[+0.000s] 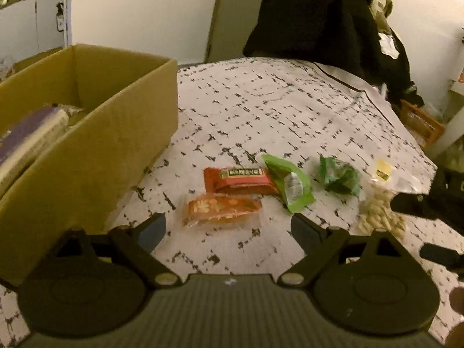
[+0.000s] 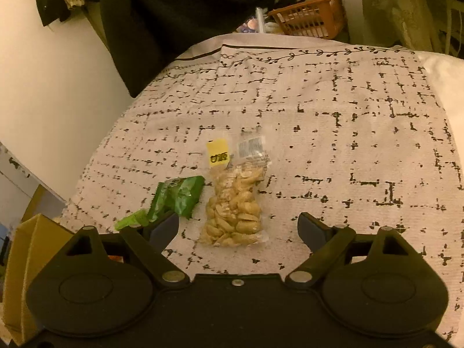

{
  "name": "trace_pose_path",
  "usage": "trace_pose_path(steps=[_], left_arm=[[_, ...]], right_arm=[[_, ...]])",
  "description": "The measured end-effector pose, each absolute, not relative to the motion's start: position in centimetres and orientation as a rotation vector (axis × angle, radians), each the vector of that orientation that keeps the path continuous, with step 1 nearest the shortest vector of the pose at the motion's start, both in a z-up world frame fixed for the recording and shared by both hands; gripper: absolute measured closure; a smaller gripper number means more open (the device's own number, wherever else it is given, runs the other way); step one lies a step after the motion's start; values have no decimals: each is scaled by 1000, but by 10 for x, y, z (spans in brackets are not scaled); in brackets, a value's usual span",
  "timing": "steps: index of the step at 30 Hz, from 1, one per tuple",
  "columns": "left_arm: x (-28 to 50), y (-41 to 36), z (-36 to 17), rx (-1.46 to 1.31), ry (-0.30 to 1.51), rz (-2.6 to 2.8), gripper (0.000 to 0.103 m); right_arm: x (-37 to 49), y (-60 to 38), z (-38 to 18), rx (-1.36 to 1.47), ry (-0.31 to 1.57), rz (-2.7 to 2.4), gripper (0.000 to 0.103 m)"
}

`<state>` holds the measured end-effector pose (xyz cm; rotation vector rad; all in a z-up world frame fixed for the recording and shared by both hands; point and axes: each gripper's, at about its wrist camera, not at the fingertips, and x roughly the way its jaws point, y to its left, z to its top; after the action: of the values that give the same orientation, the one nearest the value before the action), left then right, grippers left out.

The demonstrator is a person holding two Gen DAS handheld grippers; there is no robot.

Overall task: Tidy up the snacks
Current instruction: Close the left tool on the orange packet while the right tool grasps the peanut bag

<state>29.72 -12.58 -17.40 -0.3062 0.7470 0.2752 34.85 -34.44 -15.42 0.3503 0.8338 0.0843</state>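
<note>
Brown corrugated cardboard fills my far left: an open box (image 1: 95, 133) on the cloth's left edge, with a purple-and-cream packet (image 1: 26, 139) lying inside. The cloth (image 1: 261, 101) is pale, woven-looking, and flecked with broken black lines. Towards its near edge the snacks lie in a loose row. First comes a flat orange wrapper (image 1: 221, 210), see-through at the ends, touching a glossy red bar (image 1: 239, 181) behind it. Next is a bright green pouch (image 1: 290, 185) overlapping the red bar's end, then a crumpled dark green foil packet (image 1: 339, 178). Last is a clear bag of pale nuts (image 2: 235, 211) with a yellow sticker. My left gripper (image 1: 229, 227) hangs wide open and empty over the orange wrapper. My right gripper (image 2: 239, 229) is equally wide and empty, its fingers straddling the nut bag without touching.
</note>
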Motion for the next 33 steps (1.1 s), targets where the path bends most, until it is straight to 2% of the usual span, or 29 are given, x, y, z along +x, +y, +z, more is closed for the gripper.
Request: trace_pose_path(steps=[8, 9, 11, 18, 19, 21, 22, 23, 25, 26, 28, 29, 33], left_arm=[[309, -127, -183, -317, 731, 328, 11], [310, -127, -184, -319, 732, 336, 13], [311, -127, -185, -311, 727, 366, 27], [313, -128, -187, -282, 718, 398, 40], [313, -128, -186, -283, 716, 398, 43], [312, -127, -185, -293, 709, 389, 46], [311, -126, -184, -296, 709, 384, 48], [310, -125, -183, -296, 708, 378, 50], [307, -124, -180, -301, 710, 369, 51], [305, -125, -179, -300, 713, 366, 52], [301, -126, -176, -298, 711, 359, 53], [299, -126, -174, -298, 707, 355, 53], [292, -125, -166, -308, 695, 340, 56]], right_arm=[[367, -342, -158, 318, 818, 78, 14], [372, -342, -159, 312, 820, 78, 15], [377, -342, -160, 302, 820, 67, 16], [380, -330, -166, 226, 820, 70, 16], [380, -327, -167, 208, 820, 71, 18], [379, -325, -168, 185, 816, 74, 45], [380, -324, -167, 175, 818, 75, 51], [379, -325, -166, 185, 814, 78, 55], [379, -330, -164, 225, 814, 73, 57], [379, -332, -163, 235, 815, 71, 64], [376, -335, -158, 255, 801, 79, 70], [375, -336, -155, 262, 798, 84, 77], [369, -336, -148, 271, 782, 100, 79]])
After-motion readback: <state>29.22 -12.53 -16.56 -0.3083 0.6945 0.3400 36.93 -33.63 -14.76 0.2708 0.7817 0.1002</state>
